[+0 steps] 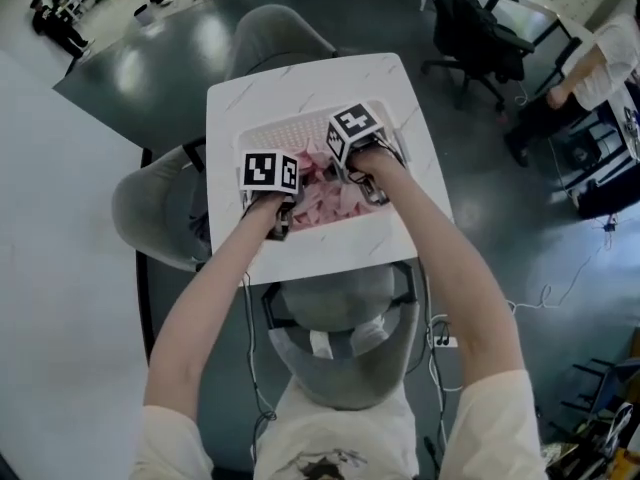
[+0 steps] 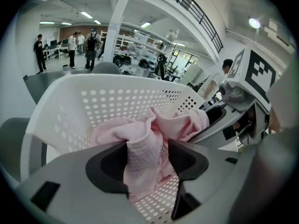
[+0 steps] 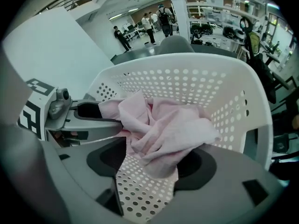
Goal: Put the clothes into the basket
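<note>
Jaws of left gripper [image 2: 147, 158] and right gripper [image 3: 152, 162] are standing wide apart, gripping nothing. Pink clothes [image 3: 163, 129] are lying loose between them, inside the white basket [image 3: 196, 83]. Withdrawing straight up looks advisable, watching for snagging folds.

This is a big open-plan robotics lab or workshop hall, not a home. In the head view a small white worktop [image 1: 380, 98] stands on a dark, glossy floor [image 1: 160, 63] with grey shell chairs [image 1: 150, 208] round it. At the upper right are a black swivel office chair [image 1: 480, 33] and a person [image 1: 600, 68] at a desk, and a loose cable [image 1: 545, 293] trails across the floor at the right. The left gripper view shows ceiling strip lights [image 2: 86, 15] at the upper left, standing people [image 2: 72, 45] below them, shelving racks [image 2: 140, 50] of equipment at centre, and a railed mezzanine [image 2: 191, 8] along the top.
</note>
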